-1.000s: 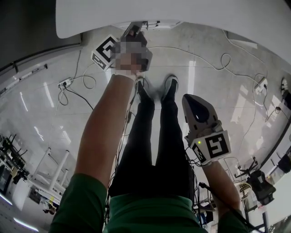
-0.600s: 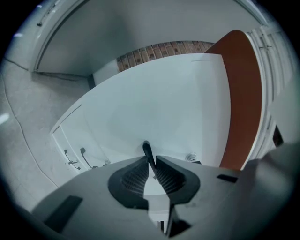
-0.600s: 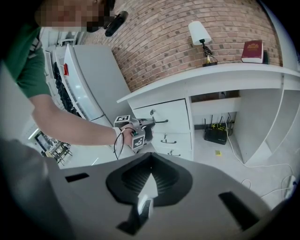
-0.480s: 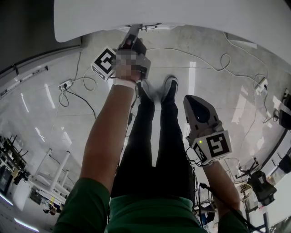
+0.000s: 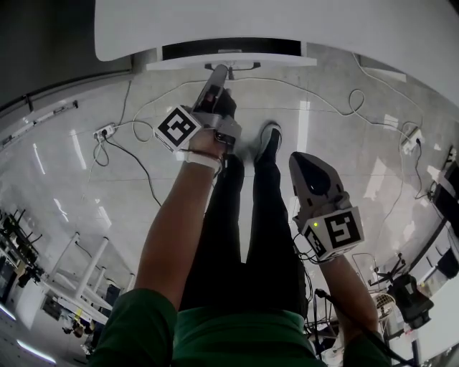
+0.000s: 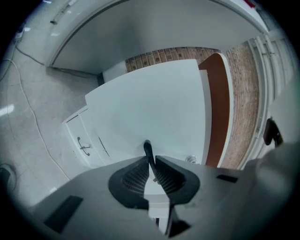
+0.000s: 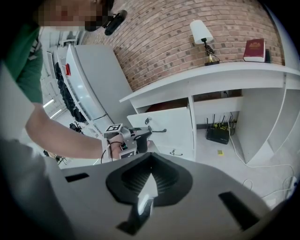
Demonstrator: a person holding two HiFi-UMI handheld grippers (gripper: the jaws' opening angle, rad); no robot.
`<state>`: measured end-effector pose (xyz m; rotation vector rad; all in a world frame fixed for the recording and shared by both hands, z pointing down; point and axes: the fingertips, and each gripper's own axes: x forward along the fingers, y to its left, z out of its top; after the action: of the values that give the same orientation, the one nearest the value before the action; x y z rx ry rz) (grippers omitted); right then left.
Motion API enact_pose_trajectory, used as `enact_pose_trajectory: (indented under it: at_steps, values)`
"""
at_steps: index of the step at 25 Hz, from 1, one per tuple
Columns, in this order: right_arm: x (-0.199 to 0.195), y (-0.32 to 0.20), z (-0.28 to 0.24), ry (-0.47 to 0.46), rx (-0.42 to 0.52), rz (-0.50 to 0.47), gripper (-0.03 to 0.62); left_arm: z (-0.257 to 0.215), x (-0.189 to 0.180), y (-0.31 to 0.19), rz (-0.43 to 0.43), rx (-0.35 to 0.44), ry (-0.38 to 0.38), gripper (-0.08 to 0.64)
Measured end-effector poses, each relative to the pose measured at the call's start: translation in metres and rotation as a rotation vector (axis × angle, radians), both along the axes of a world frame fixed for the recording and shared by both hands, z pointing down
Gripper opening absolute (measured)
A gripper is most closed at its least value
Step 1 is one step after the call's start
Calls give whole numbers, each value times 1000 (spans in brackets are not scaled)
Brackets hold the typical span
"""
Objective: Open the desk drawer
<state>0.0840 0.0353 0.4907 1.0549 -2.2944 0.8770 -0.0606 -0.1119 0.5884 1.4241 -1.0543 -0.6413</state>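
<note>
Drawer (image 5: pixel 272 63), white and flat-fronted, stands partly out beneath the white surface (image 5: pixel 287 21); left claw (image 5: pixel 219 70), its jaws just closed, pinches the thin dark metal handle (image 6: pixel 148 148). Further pulling likely remains. Right claw (image 5: pixel 301 161) hangs pressed together, empty.

A red-brown brick wall (image 7: pixel 154 42) rose behind a curved white desk top (image 7: pixel 225 71). Near that top's back edge stood a small table lamp with a white shade and a brass-coloured stem (image 7: pixel 200 32). Towards its right end a dark red hardback book (image 7: pixel 255 50) stood with its cover facing out, well apart from the lamp. On the glossy grey tiled floor (image 5: pixel 64 179), a black router with upright antennas (image 7: pixel 218 134) sat in the open bay beneath the top, with a small yellow scrap (image 7: pixel 219 152) just in front of it. A white power strip (image 5: pixel 102 131) and loose white cables (image 5: pixel 344 97) lay on the tiles.
</note>
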Motion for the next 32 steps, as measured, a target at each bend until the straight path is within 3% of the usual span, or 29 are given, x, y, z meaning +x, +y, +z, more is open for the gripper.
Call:
enact_pose_trajectory:
  at_steps: [13, 23, 32]
  values:
    - [-9, 7, -11, -4, 14, -31, 0, 6, 3, 64, -31, -80, 44, 34]
    - [-9, 7, -5, -4, -8, -36, 0, 47, 3, 83, -4, -181, -35, 37]
    - [-15, 3, 2, -23, -25, -26, 0, 78, -1, 91, -96, -267, 20, 29]
